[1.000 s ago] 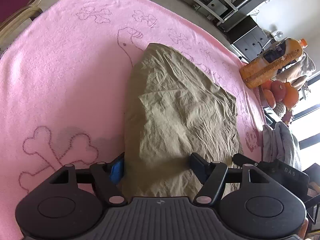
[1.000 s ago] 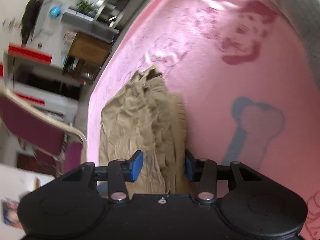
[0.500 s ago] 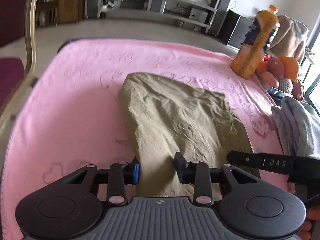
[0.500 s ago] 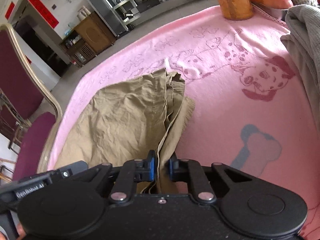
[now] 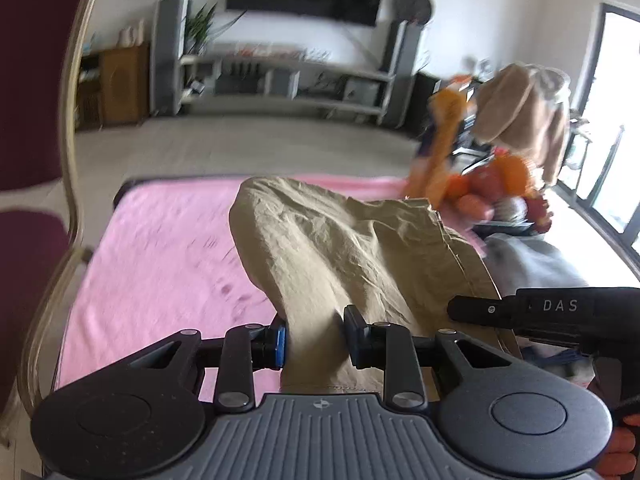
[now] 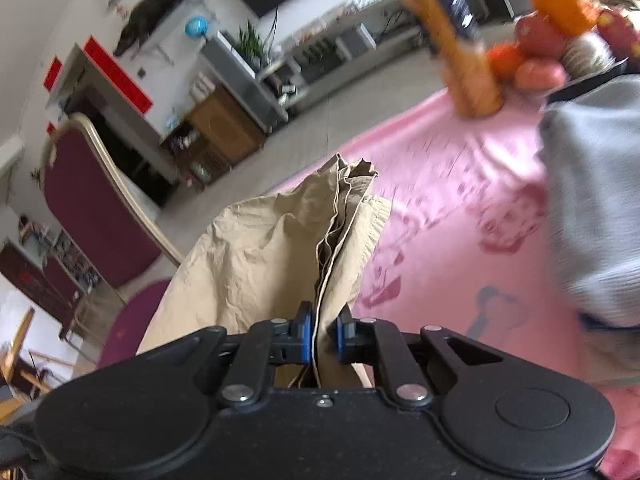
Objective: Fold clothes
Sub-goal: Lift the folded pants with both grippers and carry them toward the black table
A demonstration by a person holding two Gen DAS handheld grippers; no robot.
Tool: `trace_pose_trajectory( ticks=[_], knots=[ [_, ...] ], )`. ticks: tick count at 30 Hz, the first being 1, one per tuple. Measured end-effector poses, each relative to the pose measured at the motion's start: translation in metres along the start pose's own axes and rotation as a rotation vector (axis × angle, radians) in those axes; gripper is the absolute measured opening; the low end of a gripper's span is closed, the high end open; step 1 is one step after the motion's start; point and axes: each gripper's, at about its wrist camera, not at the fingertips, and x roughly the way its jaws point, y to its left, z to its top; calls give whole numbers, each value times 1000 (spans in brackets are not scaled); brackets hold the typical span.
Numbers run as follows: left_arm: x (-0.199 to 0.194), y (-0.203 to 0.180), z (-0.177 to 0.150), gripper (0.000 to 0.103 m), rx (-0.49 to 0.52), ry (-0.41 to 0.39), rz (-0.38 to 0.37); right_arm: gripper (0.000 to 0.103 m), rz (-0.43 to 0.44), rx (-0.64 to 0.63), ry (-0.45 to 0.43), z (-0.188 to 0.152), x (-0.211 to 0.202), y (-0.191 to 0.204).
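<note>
Left wrist view shows the left gripper (image 5: 314, 340) with its jaws closing on a bunched edge of the khaki garment (image 5: 340, 248); the cloth fills the gap between the fingers (image 5: 276, 342) and both pads press on it. From that grip the garment rises away from the camera in a crumpled slope, its far part lying over the pink blanket (image 5: 160, 248). A seam edge runs down its right side toward the right gripper (image 5: 540, 312), seen here side-on as a black bar (lettering "DAS" on it). At the far right corner of the blanket stand a blurred orange bottle (image 5: 444, 140) and a pile of fruit (image 5: 496, 188), with a grey cloth (image 5: 528, 260) just in front of them. A maroon chair (image 5: 36, 100) stands at the left.

Right wrist view has the right gripper (image 6: 322, 334) narrowed onto several stacked layers of the garment (image 6: 272, 252), blue pads (image 6: 306, 332) tight against the fabric. The layers fan upward from the jaws to a ragged top edge, hanging clear of the blanket (image 6: 440, 240) on the near side. The grey cloth (image 6: 592, 200) lies at the right, the bottle (image 6: 452, 48) and fruit (image 6: 560, 32) beyond it, the chair (image 6: 92, 208) at the left.
</note>
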Motion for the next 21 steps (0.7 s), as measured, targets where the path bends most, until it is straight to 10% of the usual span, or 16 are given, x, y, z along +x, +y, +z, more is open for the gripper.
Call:
trace_pose_trajectory(
  ticks=[13, 21],
  knots=[
    [16, -170, 61, 26, 67, -99, -287, 11, -177, -27, -267, 86, -169, -67],
    [97, -222, 71, 27, 17, 37, -336, 12, -278, 34, -227, 127, -159, -150]
  ],
)
